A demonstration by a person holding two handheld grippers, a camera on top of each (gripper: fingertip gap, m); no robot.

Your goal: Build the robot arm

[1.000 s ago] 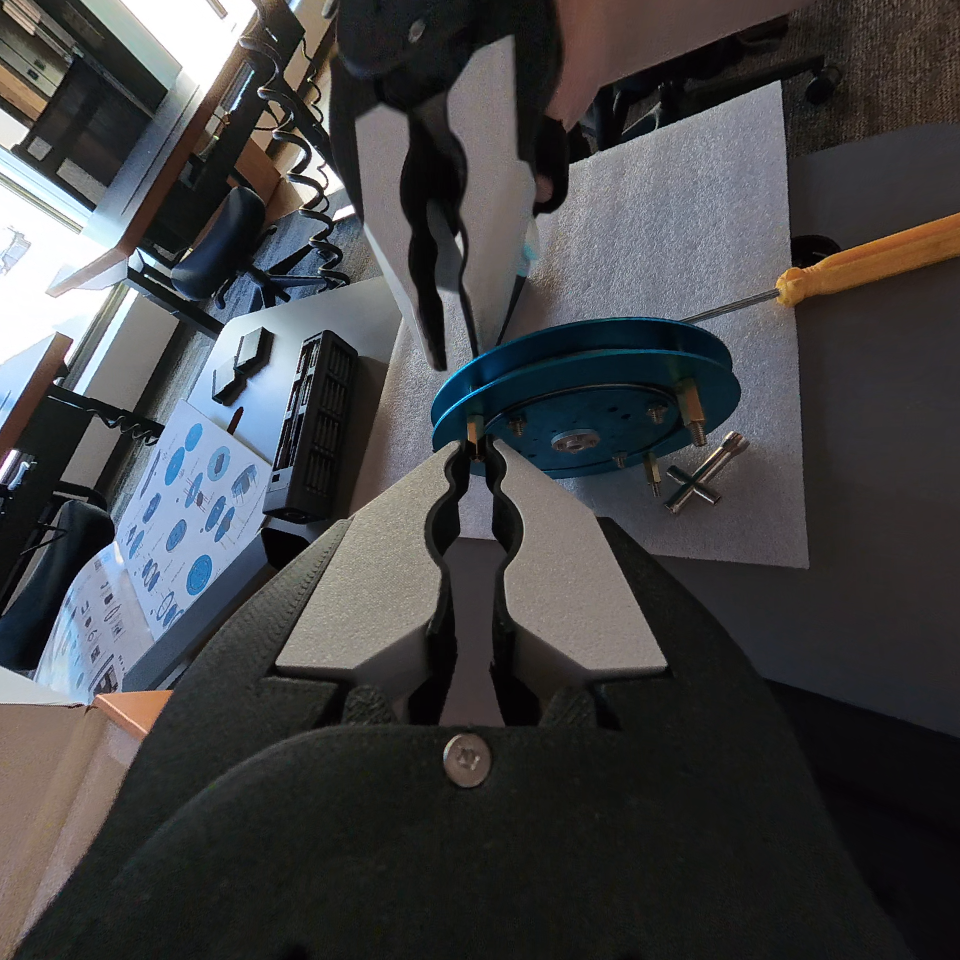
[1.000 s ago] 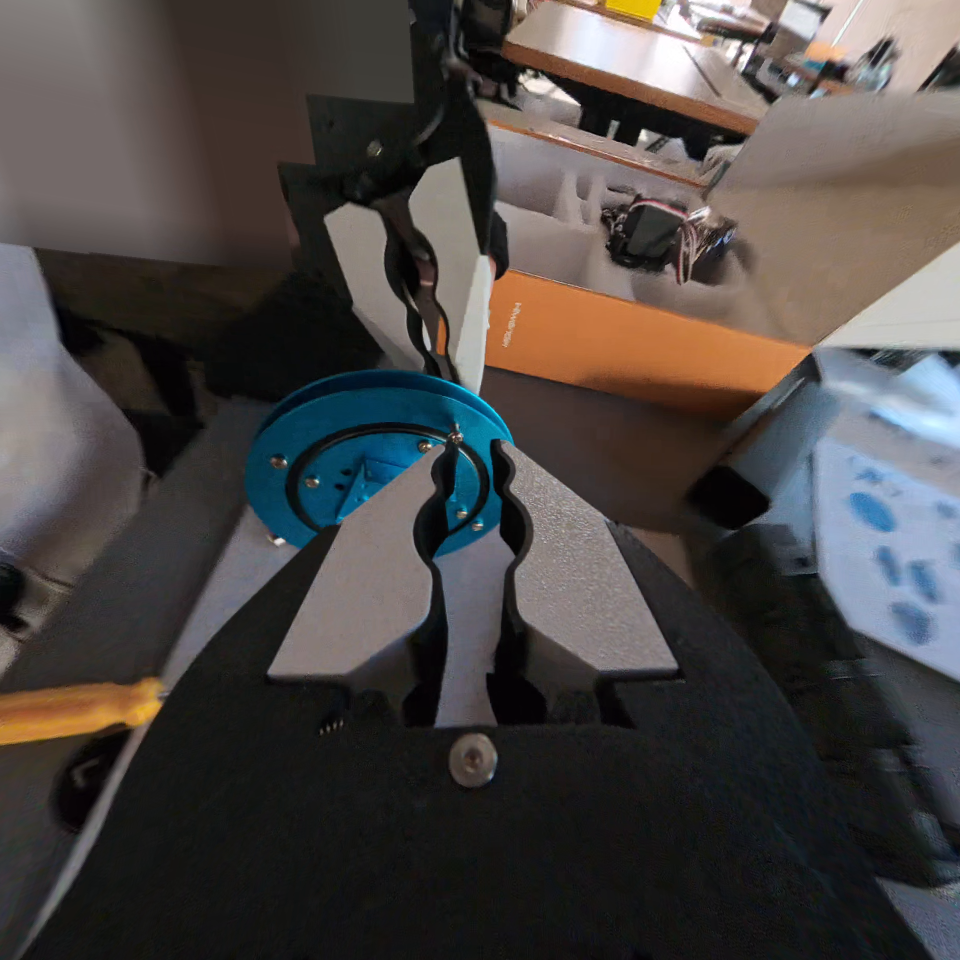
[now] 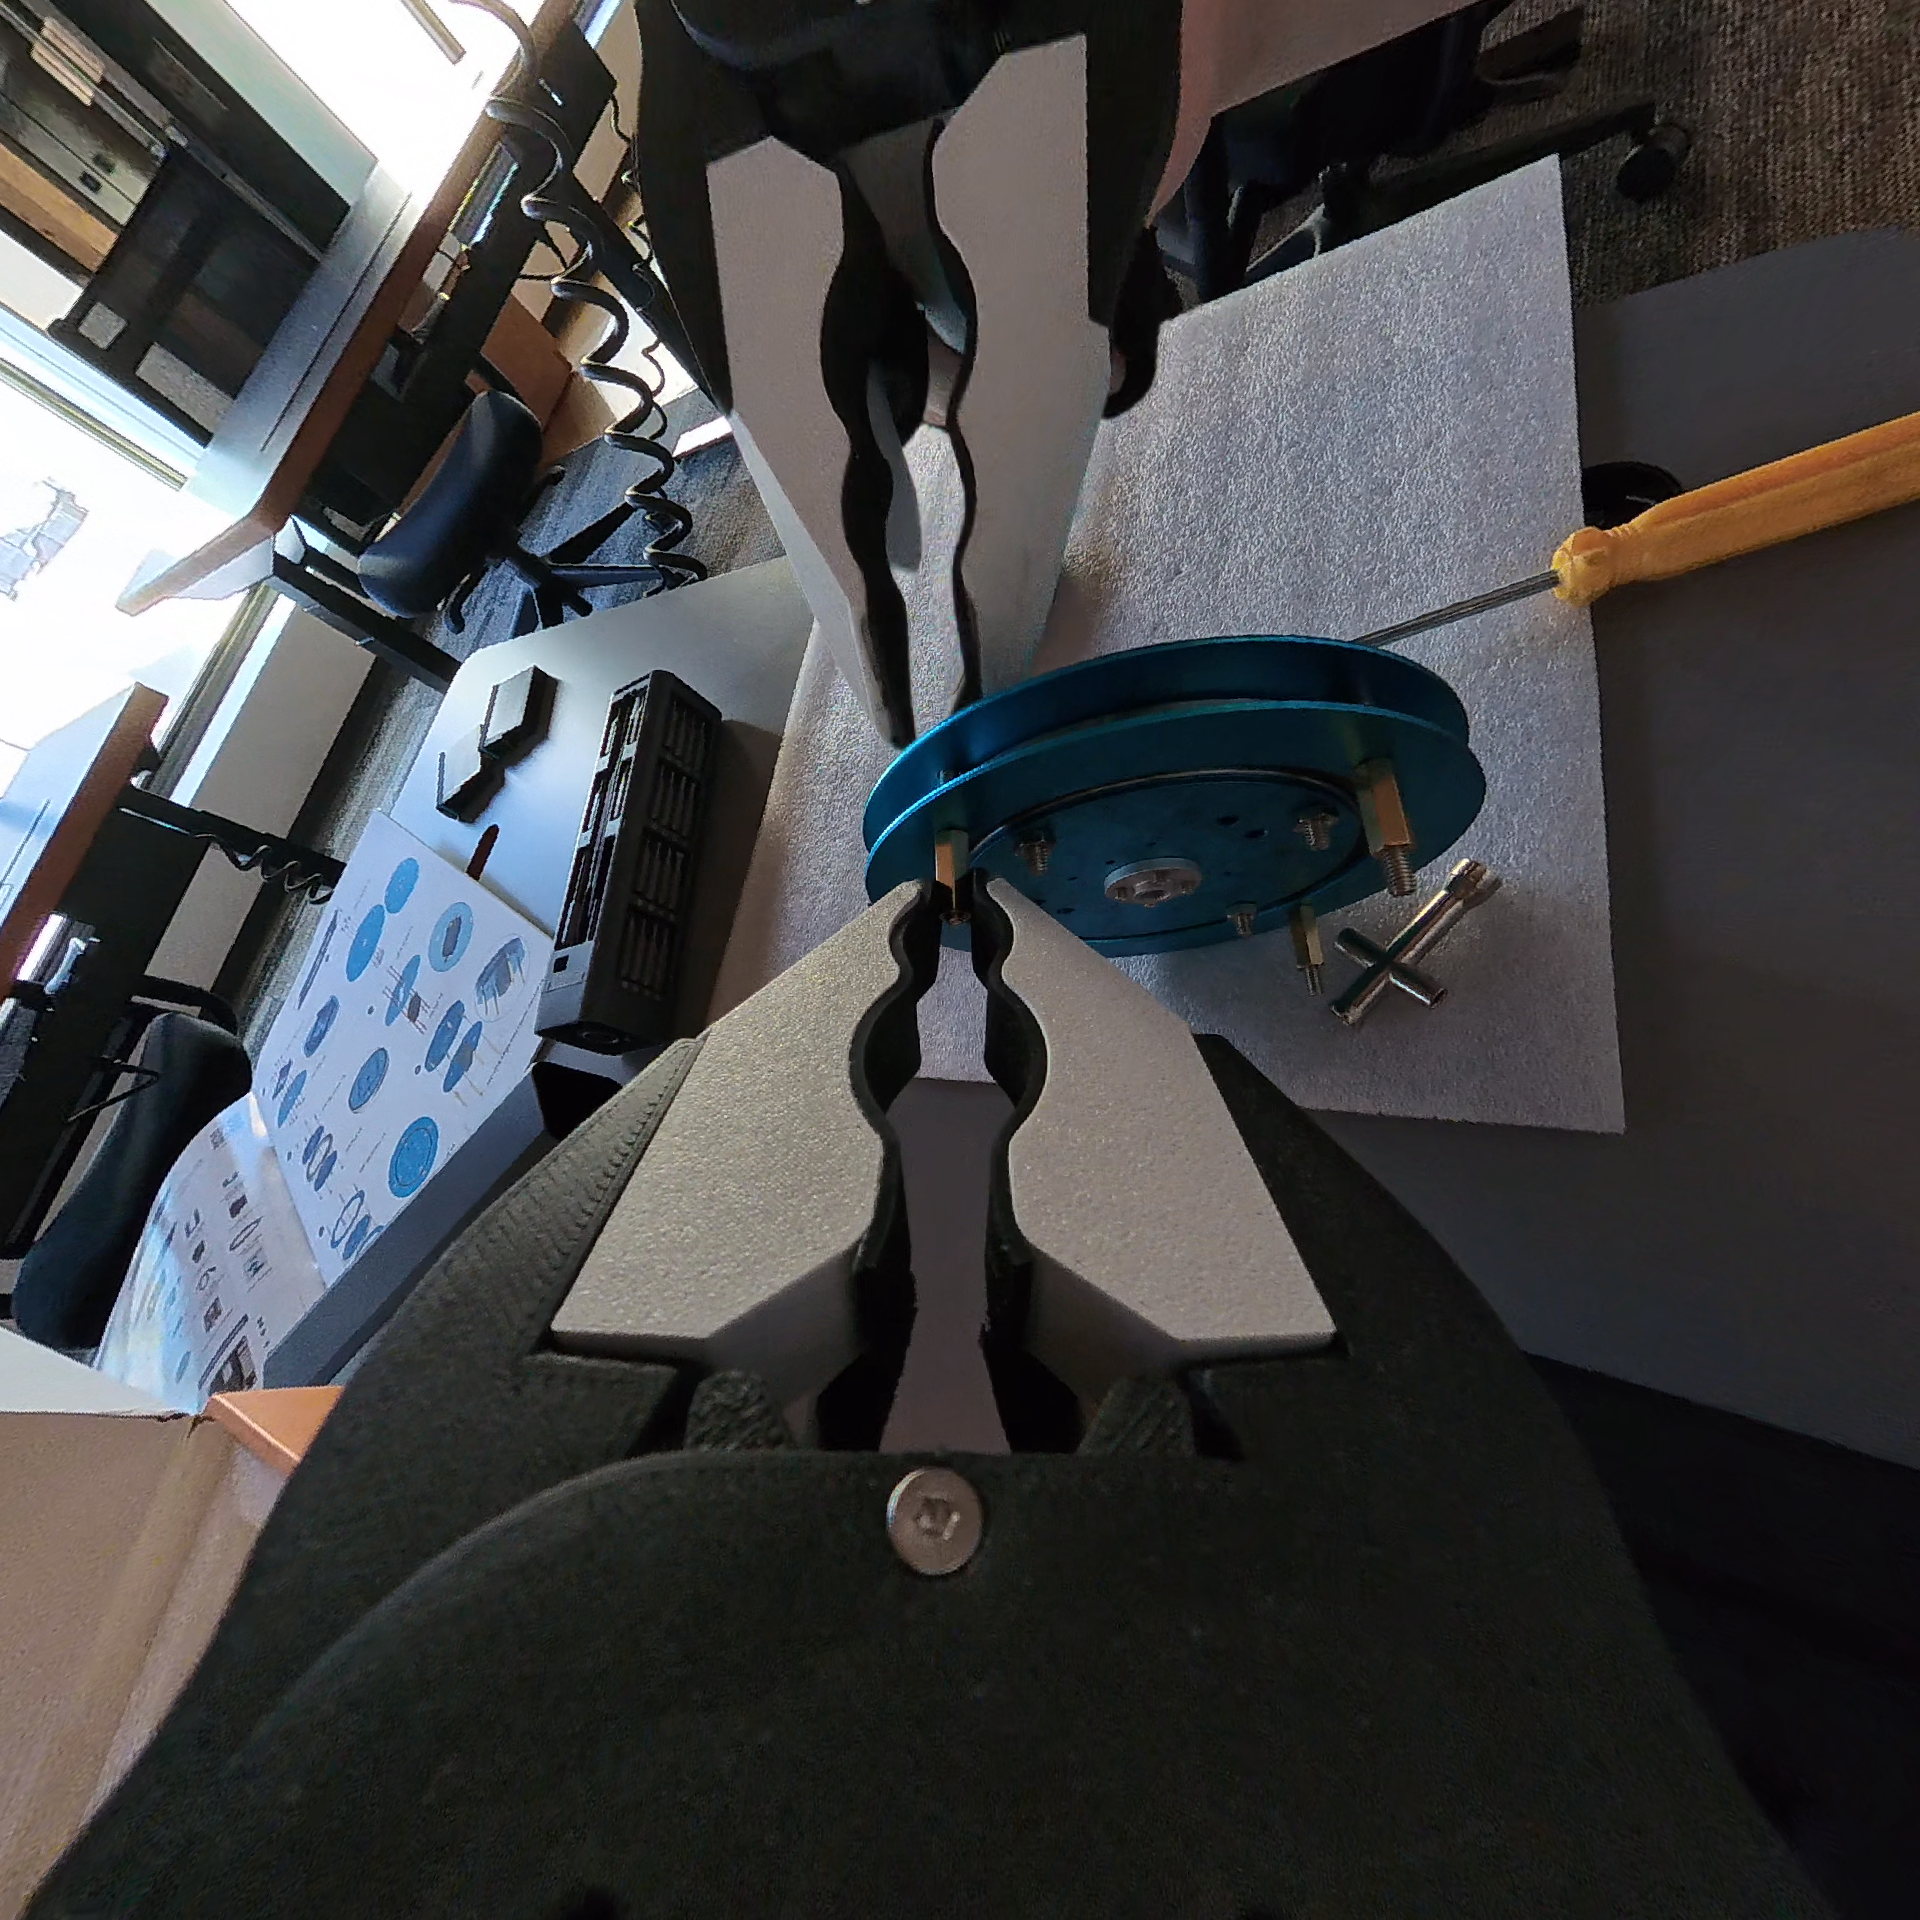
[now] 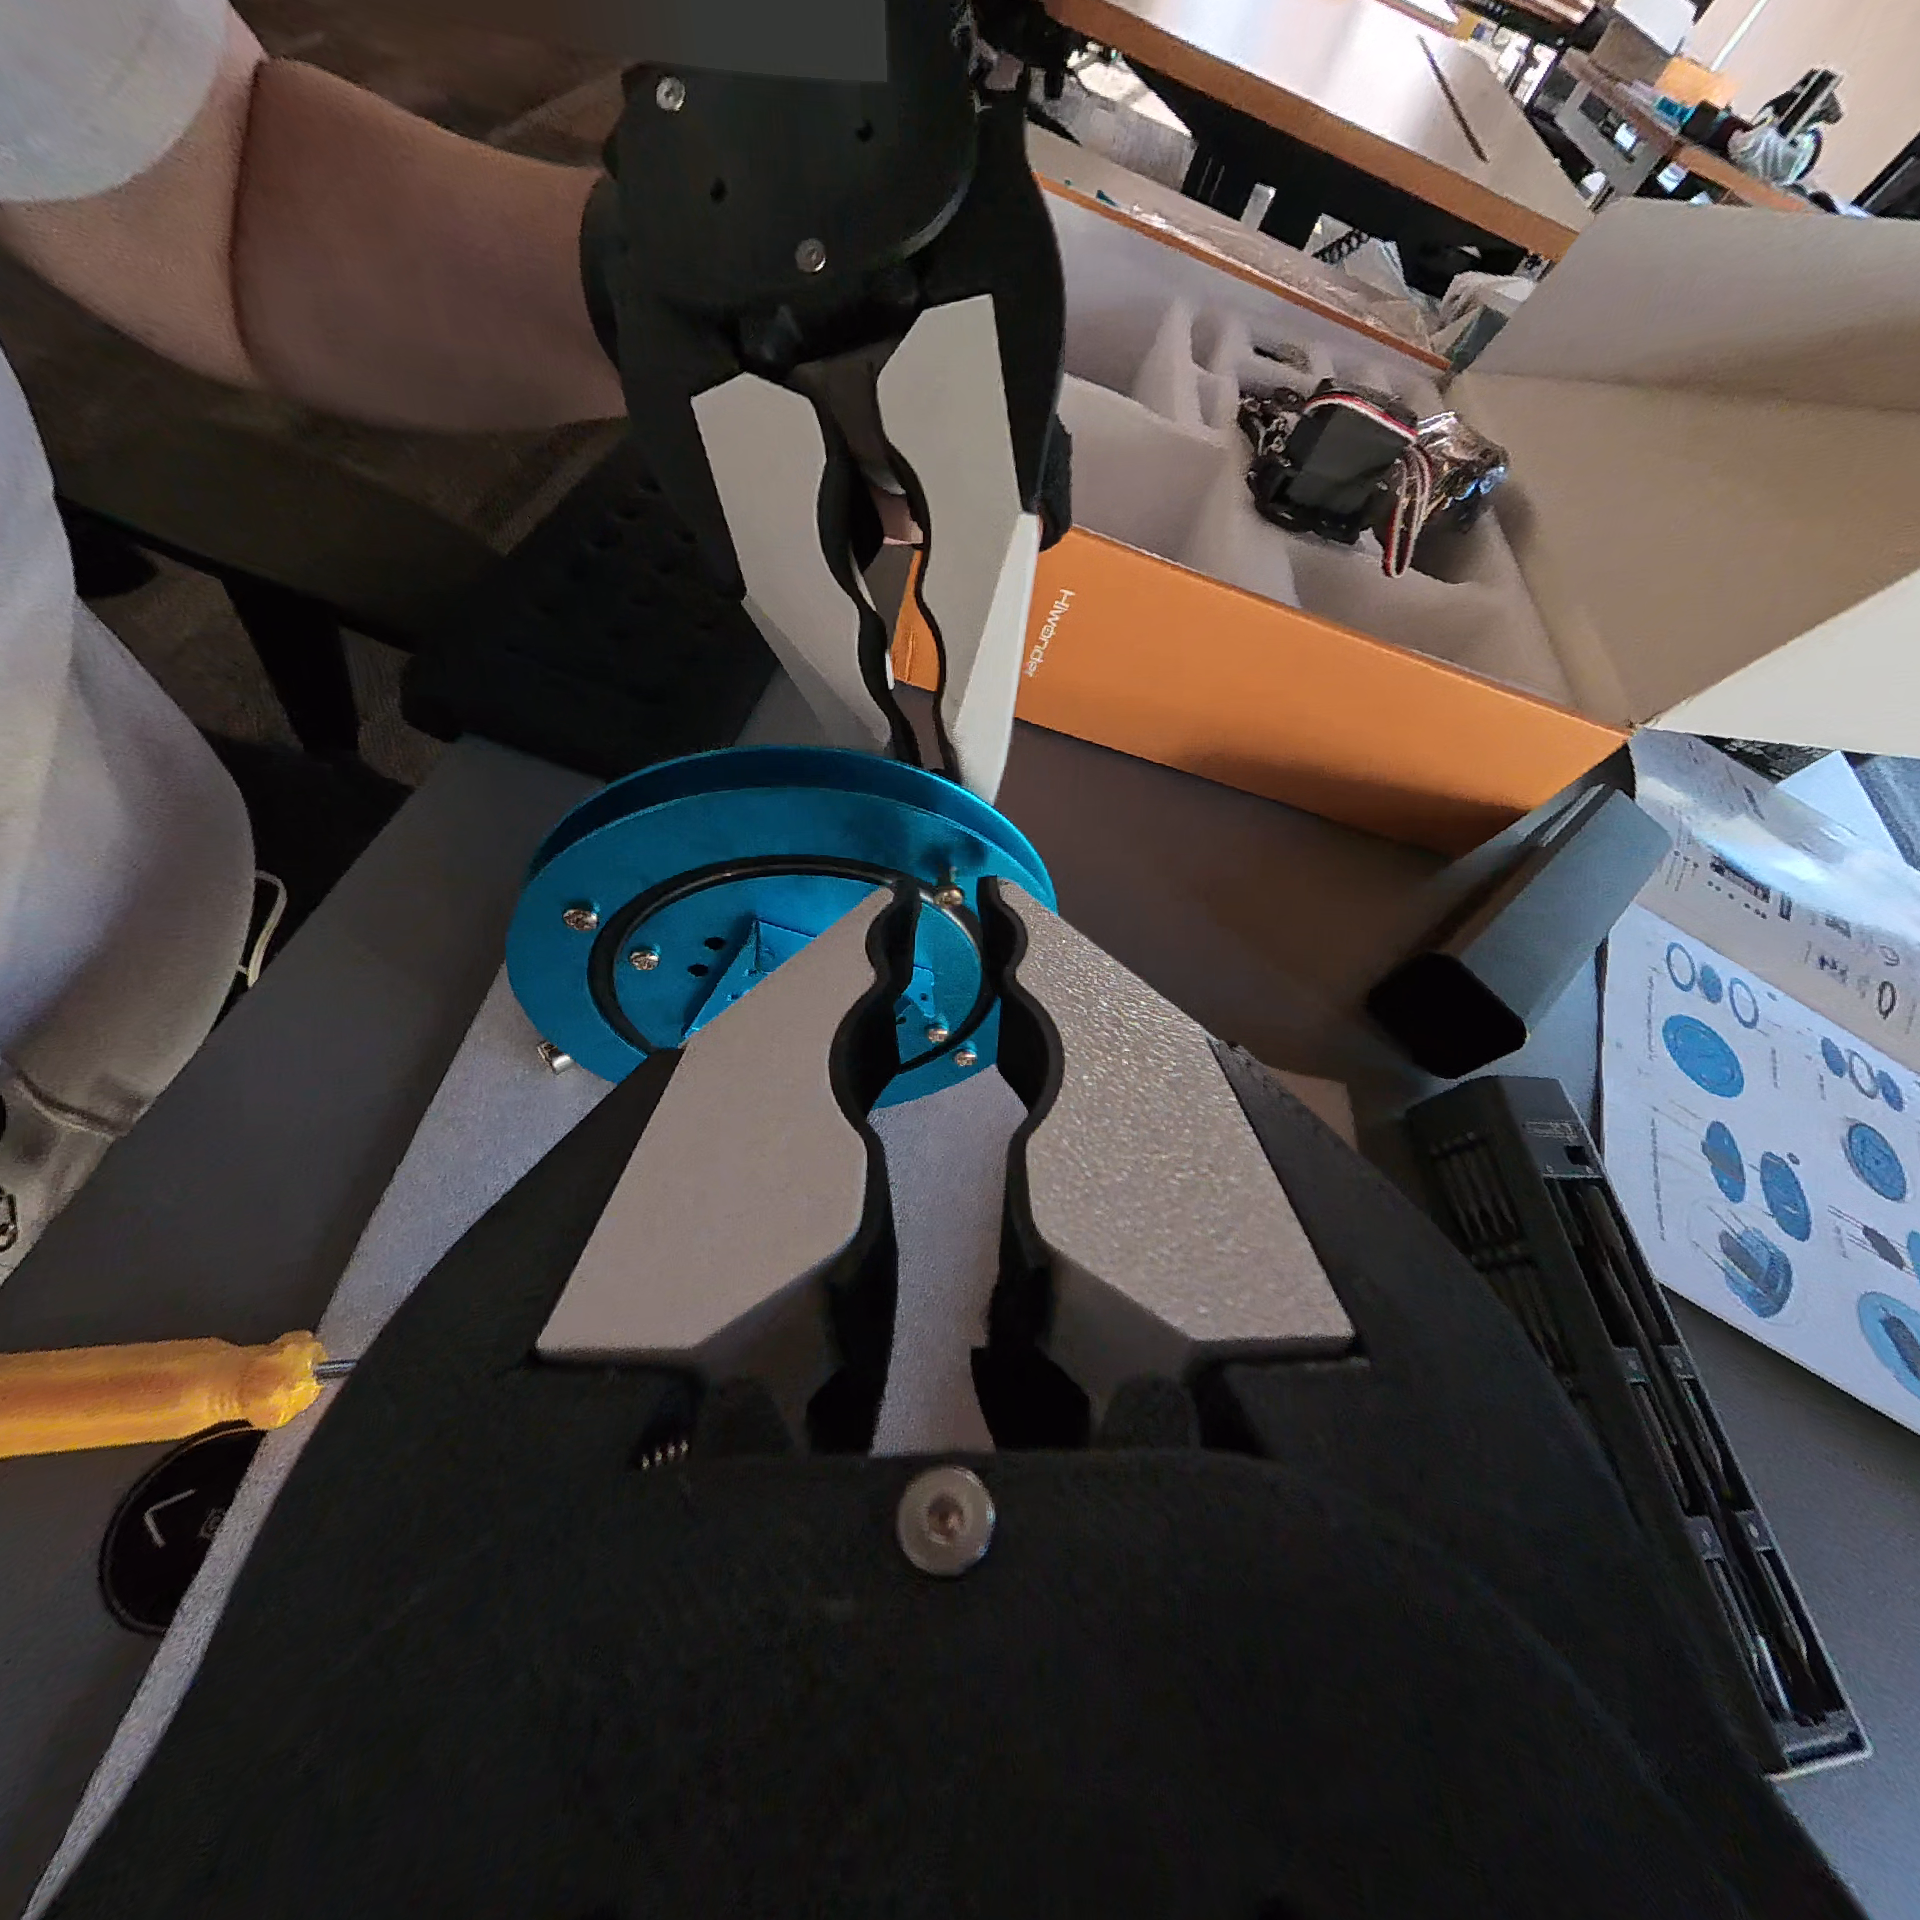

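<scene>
A blue round two-plate assembly [image 3: 1174, 748] is held tilted above a white foam mat [image 3: 1351, 416]. My left gripper [image 3: 951, 894] comes from below and is shut on a brass standoff [image 3: 951, 862] at the plate's near-left edge. My right gripper [image 4: 940, 894] sits on the top face [image 4: 582, 956], its jaws narrowed on a small screw [image 4: 945, 891] near the rim. In the left wrist view the right gripper [image 3: 930, 717] stands over that same edge. In the right wrist view the left gripper [image 4: 935, 769] reaches in behind the rim.
A yellow-handled screwdriver [image 3: 1745, 509] and a metal cross wrench [image 3: 1392, 956] lie beside the assembly. A black bit case [image 3: 634, 862] and a printed sheet [image 3: 395, 1018] lie to the left. An open orange box [image 4: 1247, 686] stands behind. A person's arm [image 4: 395, 260] holds the left gripper. My left and right fingertips are right by each other. Left tips and right tips are each some 20 cm from the yellow-handled screwdriver [image 3: 1745, 509]. It turns up in the right wrist view [image 4: 95, 1385] as well.
The right gripper has swung more upright over the plate's edge, its tips staying at the same spot. The left gripper and the blue assembly have hardly moved.
</scene>
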